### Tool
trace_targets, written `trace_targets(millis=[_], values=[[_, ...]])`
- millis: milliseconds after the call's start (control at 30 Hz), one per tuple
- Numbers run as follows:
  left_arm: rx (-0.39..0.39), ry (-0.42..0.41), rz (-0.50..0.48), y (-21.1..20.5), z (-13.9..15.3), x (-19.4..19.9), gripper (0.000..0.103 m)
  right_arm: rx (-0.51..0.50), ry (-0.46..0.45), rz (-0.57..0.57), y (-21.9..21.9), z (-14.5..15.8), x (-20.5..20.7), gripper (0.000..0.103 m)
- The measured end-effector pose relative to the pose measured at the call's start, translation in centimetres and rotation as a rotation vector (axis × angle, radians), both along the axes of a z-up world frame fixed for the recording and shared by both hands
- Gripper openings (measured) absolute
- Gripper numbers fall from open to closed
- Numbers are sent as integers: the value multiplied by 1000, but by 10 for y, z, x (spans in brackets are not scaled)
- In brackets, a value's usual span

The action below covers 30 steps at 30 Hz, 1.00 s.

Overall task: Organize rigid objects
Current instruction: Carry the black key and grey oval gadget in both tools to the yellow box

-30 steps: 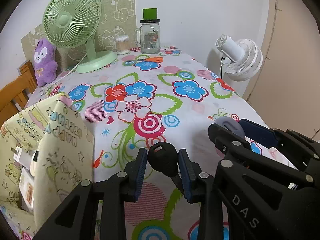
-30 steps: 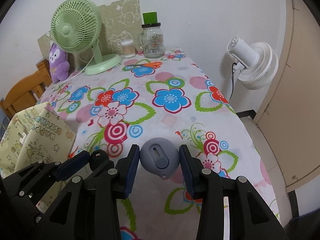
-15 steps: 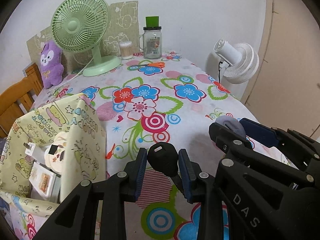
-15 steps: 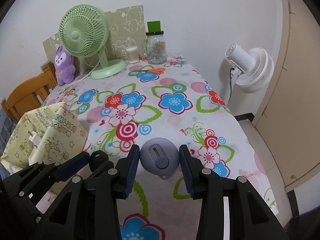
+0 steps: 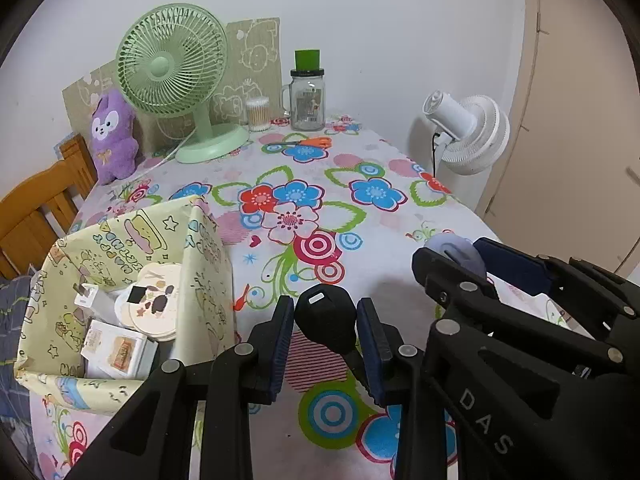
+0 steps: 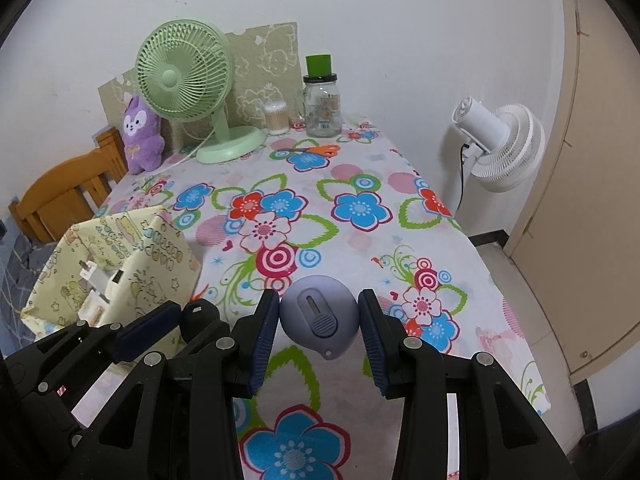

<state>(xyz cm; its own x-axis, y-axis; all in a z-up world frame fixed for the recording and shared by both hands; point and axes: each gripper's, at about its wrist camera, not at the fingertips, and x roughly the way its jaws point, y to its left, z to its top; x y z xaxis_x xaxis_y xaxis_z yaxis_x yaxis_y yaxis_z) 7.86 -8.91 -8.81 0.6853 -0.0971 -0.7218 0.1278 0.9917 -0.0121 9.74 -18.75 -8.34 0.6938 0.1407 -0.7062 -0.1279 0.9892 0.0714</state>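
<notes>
Both grippers are loaded, so you're mid-carry toward the box (image 5: pixel 120 320).

Your left gripper (image 5: pixel 324 332) is clamped on a black key-shaped piece (image 5: pixel 326 318), pads pressing its sides. It hangs in the air over the table's near edge, just right of the box. Your right gripper (image 6: pixel 318 324) is clamped on a round grey-purple gadget (image 6: pixel 318 316) with a slider on its face, also held off the cloth, near the middle of the near edge. The two grippers sit side by side, left one closer to the box.

The box stands at the table's (image 5: pixel 400 216) near-left corner, top open. Inside you can see a round tin (image 5: pixel 154 300), a white plug (image 5: pixel 86 296) and a small carton (image 5: pixel 116 350). There looks to be free room along the near wall, but part of the inside is hidden by the wall.

Step in hand, by my read: transport, drop-off not yet done.

Next move calls for:
- bring the left gripper over the box opening first, clear of the tall right wall
- lower, then let go so the black piece lands beside the carton, not on the tin
- keep the right gripper back to avoid a clash, then follow with the gadget

Risk: the box walls look like thin paper, so a knock could fold them.

The green fan (image 5: pixel 172 68), jar (image 5: pixel 307 96) and scissors (image 5: pixel 304 143) at the far edge are well apart; ignore them.
</notes>
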Motion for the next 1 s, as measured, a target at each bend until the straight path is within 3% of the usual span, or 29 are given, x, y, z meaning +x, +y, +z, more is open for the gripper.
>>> trace_targets(millis=[1000], values=[[-13,-29,58,46,30,-10,33,1,-38,78,46,34,-6,44]])
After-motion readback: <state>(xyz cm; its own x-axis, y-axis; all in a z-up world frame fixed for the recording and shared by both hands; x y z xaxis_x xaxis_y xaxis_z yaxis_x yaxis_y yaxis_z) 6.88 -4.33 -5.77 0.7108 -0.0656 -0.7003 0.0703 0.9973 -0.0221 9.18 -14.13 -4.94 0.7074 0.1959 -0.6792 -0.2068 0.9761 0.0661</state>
